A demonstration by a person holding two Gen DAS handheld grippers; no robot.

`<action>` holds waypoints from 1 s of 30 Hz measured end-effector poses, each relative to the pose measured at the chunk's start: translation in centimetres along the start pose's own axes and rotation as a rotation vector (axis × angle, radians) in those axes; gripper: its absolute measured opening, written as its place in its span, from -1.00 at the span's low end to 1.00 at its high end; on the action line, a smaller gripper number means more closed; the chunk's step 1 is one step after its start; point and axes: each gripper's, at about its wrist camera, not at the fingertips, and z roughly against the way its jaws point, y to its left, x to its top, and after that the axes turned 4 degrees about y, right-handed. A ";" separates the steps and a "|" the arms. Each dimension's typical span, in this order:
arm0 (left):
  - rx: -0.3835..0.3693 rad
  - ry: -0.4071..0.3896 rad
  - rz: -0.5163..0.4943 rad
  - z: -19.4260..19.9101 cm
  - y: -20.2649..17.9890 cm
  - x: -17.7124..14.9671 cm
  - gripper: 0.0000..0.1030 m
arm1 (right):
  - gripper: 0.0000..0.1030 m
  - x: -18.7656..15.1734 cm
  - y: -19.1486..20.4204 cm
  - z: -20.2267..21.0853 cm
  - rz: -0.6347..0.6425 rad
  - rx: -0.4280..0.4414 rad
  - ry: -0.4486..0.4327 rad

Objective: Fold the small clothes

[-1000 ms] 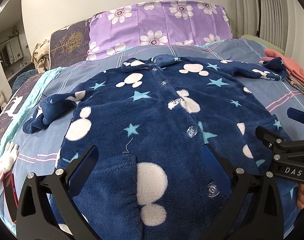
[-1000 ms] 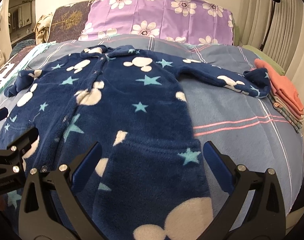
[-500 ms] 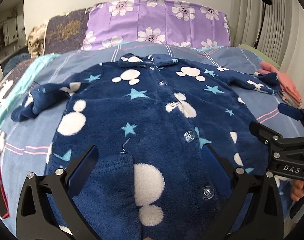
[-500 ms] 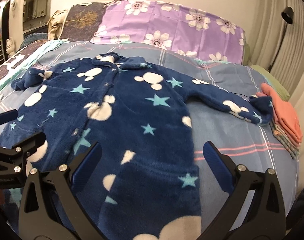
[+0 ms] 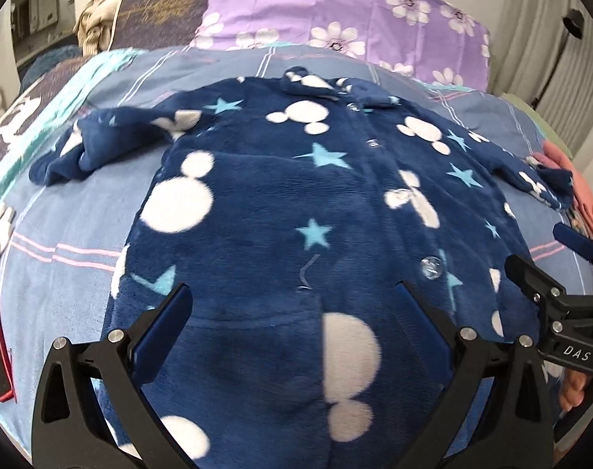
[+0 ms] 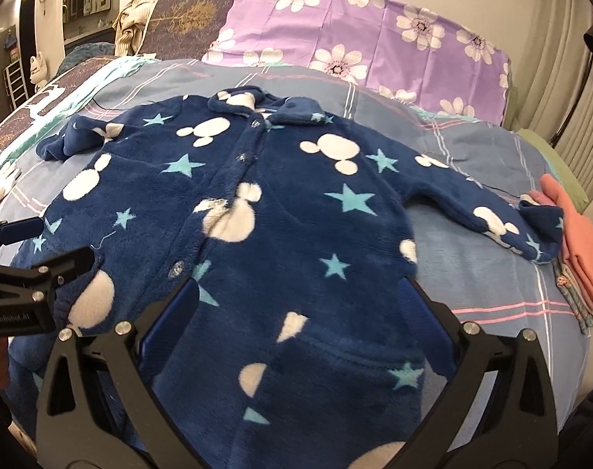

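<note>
Both tongs are wide open with nothing in them. The left gripper (image 5: 292, 328) hangs low over the bottom hem of the fleece jacket (image 5: 296, 211), and the right gripper (image 6: 300, 320) sits just beside it at about 3 o'clock. The jacket runs straight toward 12 o'clock, hem nearest, collar (image 6: 257, 105) far. Its left sleeve (image 5: 101, 144) points to 10 o'clock, nearer the left tongs; its right sleeve (image 6: 488, 219) reaches 2 o'clock. Compared with a second ago both cameras have pulled up and back, so more of the bed (image 6: 472, 265) shows.
</note>
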 end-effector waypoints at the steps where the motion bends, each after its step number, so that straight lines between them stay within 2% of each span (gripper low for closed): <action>1: -0.008 0.014 0.018 -0.2 0.7 0.2 0.97 | 0.96 0.2 0.1 -0.2 0.001 0.009 0.011; 5: -0.005 0.046 0.072 -1.2 2.9 0.8 0.97 | 0.96 1.2 1.0 -1.5 0.006 0.090 0.076; 9: 0.006 0.064 0.118 -2.0 5.1 1.6 0.97 | 0.96 2.5 2.1 -3.2 0.008 0.122 0.122; 18: 0.004 0.056 0.150 -3.6 8.6 4.0 0.97 | 0.96 5.5 3.7 -6.0 0.066 0.076 0.125; 21: -0.004 0.025 0.221 -3.5 11.5 5.9 0.97 | 0.96 6.0 3.8 -7.2 0.065 0.067 0.138; 24: 0.070 -0.043 0.346 -3.0 16.0 9.1 0.97 | 0.96 5.8 3.6 -8.4 0.057 0.073 0.163; 26: 0.132 -0.059 0.416 -3.3 19.2 12.2 0.97 | 0.96 5.5 3.5 -8.9 0.059 0.072 0.172; 28: 0.219 -0.026 0.476 -4.9 22.2 15.4 0.97 | 0.96 5.3 3.3 -9.3 0.057 0.075 0.176; 30: 0.275 0.028 0.518 -6.7 24.3 17.5 0.97 | 0.96 5.1 3.0 -9.3 0.043 0.087 0.176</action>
